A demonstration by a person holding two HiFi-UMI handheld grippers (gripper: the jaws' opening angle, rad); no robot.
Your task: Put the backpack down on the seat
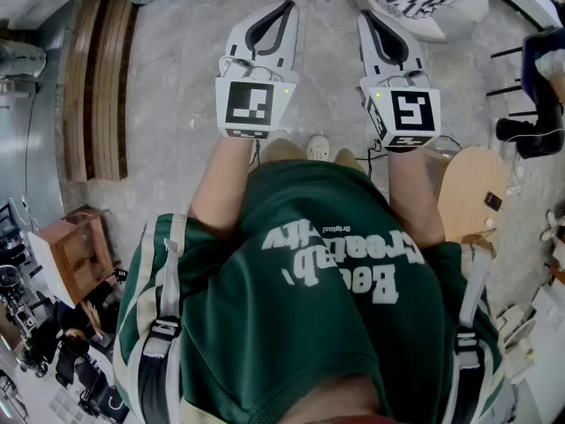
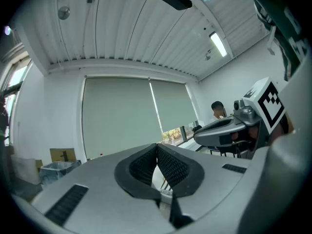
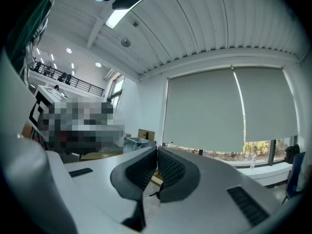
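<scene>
Since the backpack (image 1: 164, 329) rides on the person's shoulders, its straps run lengthwise down the front; left gripper (image 1: 281, 11) and right gripper (image 1: 371, 20) are both closed and empty, wooden seat (image 1: 468, 188) beside the right one.

Head view steeply down, close over left gripper (image 1: 281, 9) and right gripper (image 1: 369, 16), gripper views level along own jaws, both facing roller blinds (image 2: 117, 116).

right hand-held gripper (image 3: 157, 152): jaws together, empty | roller blinds (image 3: 204, 111) ahead
</scene>
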